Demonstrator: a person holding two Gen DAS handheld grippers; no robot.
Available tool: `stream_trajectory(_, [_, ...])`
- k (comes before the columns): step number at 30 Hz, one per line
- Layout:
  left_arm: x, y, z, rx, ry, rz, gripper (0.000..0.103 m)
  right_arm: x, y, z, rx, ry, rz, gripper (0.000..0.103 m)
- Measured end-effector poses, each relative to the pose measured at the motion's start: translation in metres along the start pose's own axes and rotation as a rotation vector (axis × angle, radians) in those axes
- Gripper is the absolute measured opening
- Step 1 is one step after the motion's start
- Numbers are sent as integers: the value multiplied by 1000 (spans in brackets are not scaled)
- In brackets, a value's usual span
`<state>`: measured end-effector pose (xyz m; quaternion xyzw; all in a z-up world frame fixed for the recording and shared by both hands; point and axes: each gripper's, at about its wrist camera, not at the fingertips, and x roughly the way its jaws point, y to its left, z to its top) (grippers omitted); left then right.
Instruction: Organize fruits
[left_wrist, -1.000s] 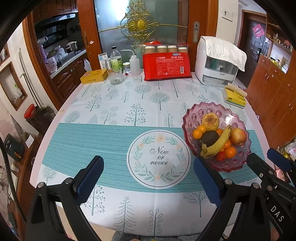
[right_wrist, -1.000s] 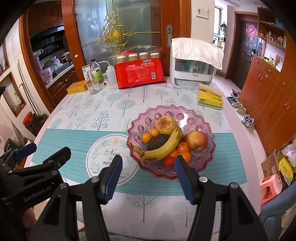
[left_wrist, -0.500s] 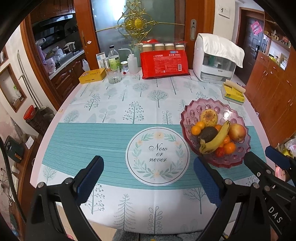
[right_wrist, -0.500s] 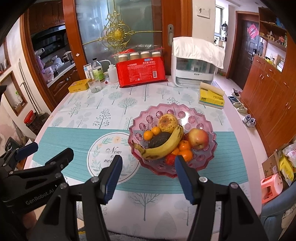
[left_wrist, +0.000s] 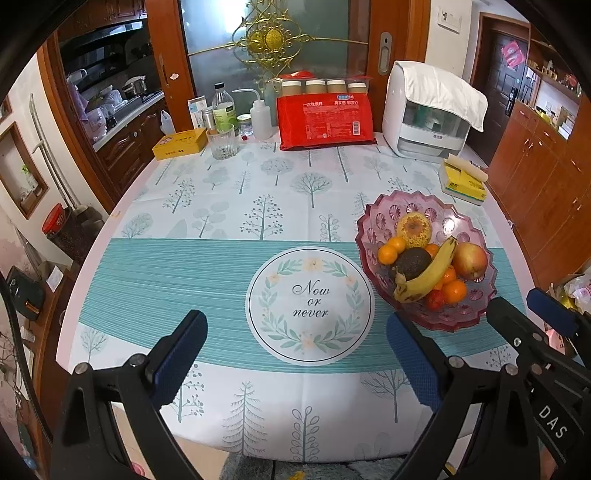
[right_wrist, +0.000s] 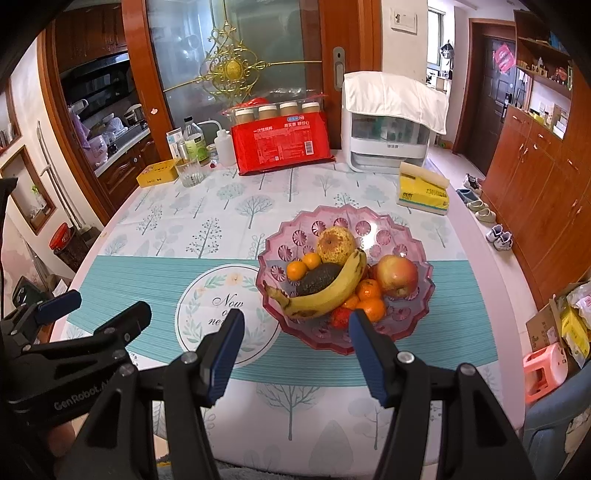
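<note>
- desk (left_wrist: 147, 266), round, covered by a tree-print cloth with a teal band and a white "Now or never" medallion (left_wrist: 310, 306) at its centre
- white appliance (right_wrist: 391, 129) with a white cloth draped over it, at the far edge of the desk, about 1 o'clock from the bowl in the right wrist view
- red package (left_wrist: 325, 118) standing at the far edge, 12 o'clock from the medallion, four capped jars in a row just behind it
- pink scalloped bowl (right_wrist: 413, 325) on the desk, at 3 o'clock from the medallion, its rim overlapping the medallion edge in the right wrist view
- left gripper (left_wrist: 295, 354), jaws released and wide apart, nothing between them, over the near desk edge at 6 o'clock from the medallion
- right gripper (right_wrist: 295, 343), jaws released, nothing between the pads, hanging short of the bowl's near rim at 6 o'clock from the bowl
- yellow tissue pack (right_wrist: 423, 192), 1 o'clock from the bowl, well apart from it
- yellow tin (left_wrist: 181, 142), glass tumbler (left_wrist: 222, 142), bottles beside them, clustered at the far left edge, 11 o'clock from the medallion
- banana (right_wrist: 321, 291) lying diagonally across the top of the fruit pile in the bowl
- apple (right_wrist: 397, 275), in the bowl at 3 o'clock from the banana, touching it
- netted yellow fruit (right_wrist: 336, 245) at the far side of the pile, 12 o'clock
- avocado (right_wrist: 317, 275), dark, tucked just under the banana's far side
- small oranges (right_wrist: 297, 269), two at 10 o'clock of the pile, more at 5 o'clock beside a red fruit (right_wrist: 341, 317)
</note>
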<state>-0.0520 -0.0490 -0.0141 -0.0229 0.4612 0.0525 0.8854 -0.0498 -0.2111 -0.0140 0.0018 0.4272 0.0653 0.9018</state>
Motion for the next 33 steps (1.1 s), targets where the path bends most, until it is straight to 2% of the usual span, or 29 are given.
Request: stream_trajectory(33, [7, 4, 1, 24, 35, 6, 97, 11, 6, 5, 15, 38, -2, 60])
